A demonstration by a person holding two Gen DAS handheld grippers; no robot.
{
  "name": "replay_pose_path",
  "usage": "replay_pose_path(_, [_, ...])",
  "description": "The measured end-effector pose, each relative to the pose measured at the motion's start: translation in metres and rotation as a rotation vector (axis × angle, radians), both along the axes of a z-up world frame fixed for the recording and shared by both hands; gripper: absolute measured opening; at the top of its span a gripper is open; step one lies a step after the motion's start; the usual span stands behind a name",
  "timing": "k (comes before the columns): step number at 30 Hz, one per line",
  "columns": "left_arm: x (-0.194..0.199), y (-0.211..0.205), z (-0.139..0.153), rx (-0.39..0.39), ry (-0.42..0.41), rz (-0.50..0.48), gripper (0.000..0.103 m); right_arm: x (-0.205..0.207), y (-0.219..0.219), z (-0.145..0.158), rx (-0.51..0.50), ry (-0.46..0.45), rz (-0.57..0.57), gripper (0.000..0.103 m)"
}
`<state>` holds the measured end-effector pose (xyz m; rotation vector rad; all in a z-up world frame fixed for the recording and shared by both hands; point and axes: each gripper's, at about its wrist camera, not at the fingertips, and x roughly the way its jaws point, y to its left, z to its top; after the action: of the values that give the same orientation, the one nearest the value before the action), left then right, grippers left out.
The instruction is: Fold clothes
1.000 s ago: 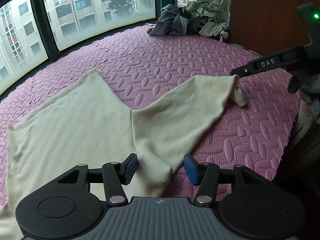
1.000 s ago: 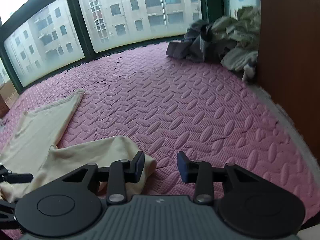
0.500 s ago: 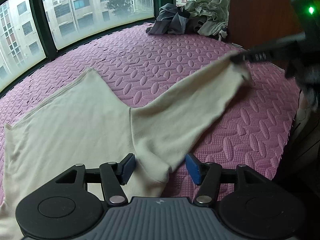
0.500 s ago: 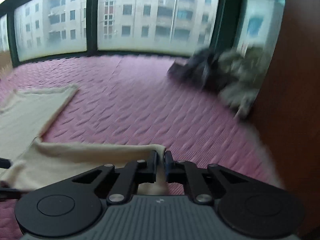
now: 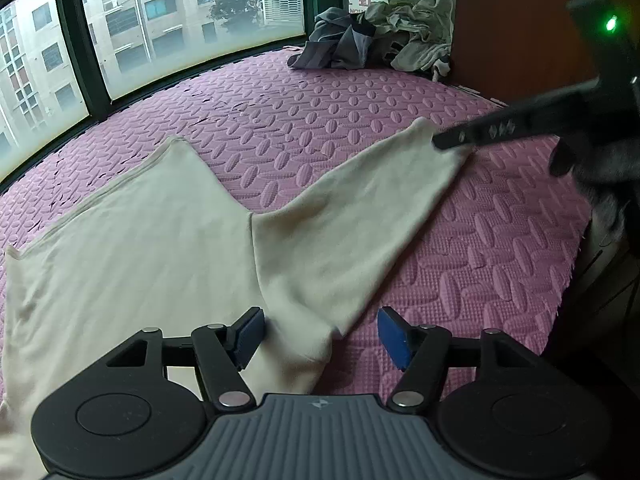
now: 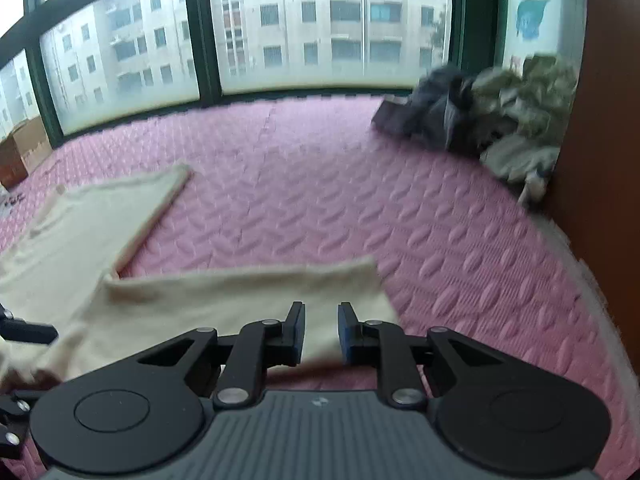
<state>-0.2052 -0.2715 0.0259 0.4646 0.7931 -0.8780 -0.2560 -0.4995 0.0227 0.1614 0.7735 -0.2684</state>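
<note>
Cream garment [image 5: 132,256] spread flat on pink mat [image 5: 360,104], sleeve [image 5: 352,216] drawn out rightward for folding. Right gripper [image 6: 321,332] narrow, opening, cuff between but unpinched. Left gripper [image 5: 320,336] widening astride near armpit fold.

The cream garment [image 5: 160,248] is soft, matt knit cloth. Under it the pink foam mat [image 5: 360,112] looks embossed and rough. Each tool's body is matt black plastic
</note>
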Motion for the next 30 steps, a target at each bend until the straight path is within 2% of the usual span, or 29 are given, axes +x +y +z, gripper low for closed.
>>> replay_pose_path(3, [-0.002, 0.005, 0.001, 0.001, 0.011, -0.001, 0.067, -0.002, -0.009, -0.007, 0.012, 0.021, -0.047, 0.017])
replay_pose_path(7, [-0.003, 0.017, 0.007, -0.016, 0.031, 0.01, 0.067, 0.0, -0.01, 0.004, 0.036, -0.012, -0.06, 0.019])
replay_pose_path(8, [-0.003, 0.022, 0.011, -0.03, 0.029, 0.014, 0.067, 0.004, -0.005, 0.006, 0.031, -0.021, -0.04, 0.021])
replay_pose_path(10, [0.0, 0.035, 0.021, -0.058, 0.022, 0.03, 0.068, 0.012, 0.003, 0.01, 0.023, -0.039, -0.002, 0.035])
replay_pose_path(16, [0.016, 0.089, 0.037, -0.063, -0.01, 0.13, 0.069, 0.042, 0.027, 0.002, 0.038, -0.048, 0.095, 0.035])
replay_pose_path(20, [0.023, 0.13, 0.036, -0.04, -0.003, 0.195, 0.069, 0.051, 0.019, -0.01, 0.074, -0.016, 0.058, 0.035])
replay_pose_path(24, [0.024, 0.16, 0.031, -0.037, 0.023, 0.238, 0.069, 0.049, 0.017, -0.008, 0.069, -0.008, 0.035, 0.035])
replay_pose_path(30, [0.019, 0.169, 0.021, -0.014, 0.022, 0.233, 0.066, 0.043, 0.058, 0.012, 0.05, -0.034, 0.184, 0.037])
